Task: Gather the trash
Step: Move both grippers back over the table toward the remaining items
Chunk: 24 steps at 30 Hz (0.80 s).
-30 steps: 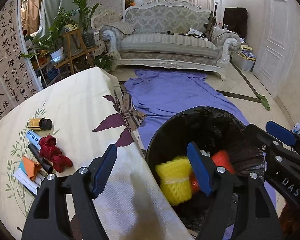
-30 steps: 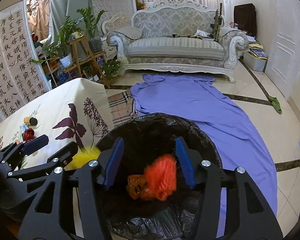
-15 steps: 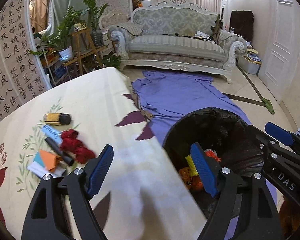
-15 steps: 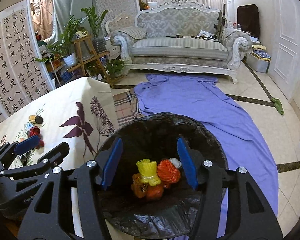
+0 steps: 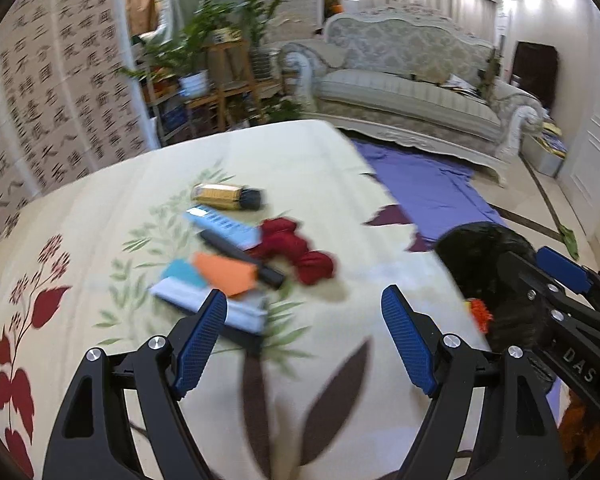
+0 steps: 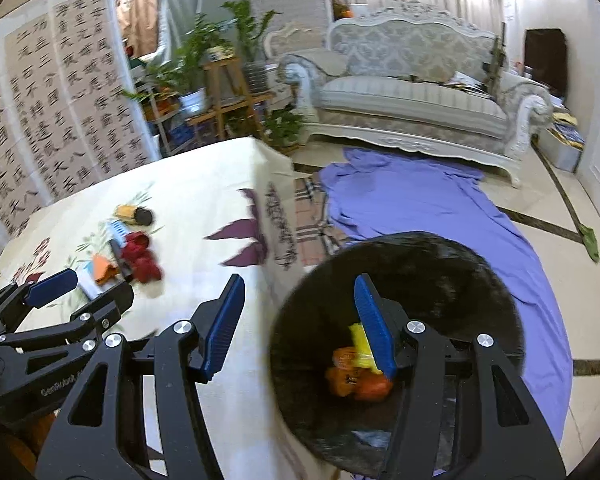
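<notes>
My left gripper (image 5: pixel 304 336) hangs open and empty over the flowered tablecloth (image 5: pixel 320 168), just short of a small heap of litter. The heap holds a crumpled red net (image 5: pixel 296 250), an orange paper (image 5: pixel 226 274), a black pen (image 5: pixel 242 256), a blue card (image 5: pixel 224 226), white paper (image 5: pixel 208 304) and a gold bottle with a black cap (image 5: pixel 226 197). My right gripper (image 6: pixel 300 328) is open and empty over the table edge and the black-lined bin (image 6: pixel 460 264). Orange and yellow trash (image 6: pixel 356 372) lies at the bin's bottom. The left gripper (image 6: pixel 84 292) shows at the lower left.
The bin (image 5: pixel 476 244) stands on the floor against the table's right edge. A purple sheet (image 6: pixel 420 208) is spread on the floor toward a grey sofa (image 6: pixel 412 100). Potted plants on wooden stands (image 6: pixel 220 80) and a calligraphy screen (image 6: pixel 40 120) stand behind the table.
Both grippers have swung left from above the bin toward the table. The yellow and orange nets seen between the fingers a second ago now lie in the bin.
</notes>
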### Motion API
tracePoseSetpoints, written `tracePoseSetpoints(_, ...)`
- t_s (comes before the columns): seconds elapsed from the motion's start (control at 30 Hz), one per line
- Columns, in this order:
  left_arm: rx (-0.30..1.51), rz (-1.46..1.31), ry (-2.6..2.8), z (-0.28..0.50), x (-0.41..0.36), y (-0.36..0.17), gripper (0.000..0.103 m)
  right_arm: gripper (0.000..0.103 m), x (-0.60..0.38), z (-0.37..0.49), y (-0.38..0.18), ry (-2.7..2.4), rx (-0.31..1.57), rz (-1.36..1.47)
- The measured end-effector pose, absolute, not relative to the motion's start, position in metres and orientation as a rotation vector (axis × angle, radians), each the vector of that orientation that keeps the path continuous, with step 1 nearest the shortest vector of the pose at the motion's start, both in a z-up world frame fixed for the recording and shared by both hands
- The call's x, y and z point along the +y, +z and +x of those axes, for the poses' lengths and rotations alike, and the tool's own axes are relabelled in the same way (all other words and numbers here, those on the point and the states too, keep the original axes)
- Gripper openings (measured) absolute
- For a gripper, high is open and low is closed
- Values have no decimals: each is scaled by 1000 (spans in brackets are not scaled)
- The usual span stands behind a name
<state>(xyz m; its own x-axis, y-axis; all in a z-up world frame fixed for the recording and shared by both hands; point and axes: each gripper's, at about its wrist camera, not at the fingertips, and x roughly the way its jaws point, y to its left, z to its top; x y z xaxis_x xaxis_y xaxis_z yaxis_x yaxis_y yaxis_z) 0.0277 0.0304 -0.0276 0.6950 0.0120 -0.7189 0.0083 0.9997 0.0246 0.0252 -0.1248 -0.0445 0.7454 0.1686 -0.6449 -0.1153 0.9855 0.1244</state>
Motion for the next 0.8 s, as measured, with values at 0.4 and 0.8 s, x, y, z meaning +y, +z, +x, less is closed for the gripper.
tracePoseSetpoints(0.4,885,-33,103,46,76,-49,77,56,-85,29,-48,231,742,38)
tracePoseSetpoints(0.8,954,-121,155,29,127,-56,77,56,-66,33,-54,279,763,21)
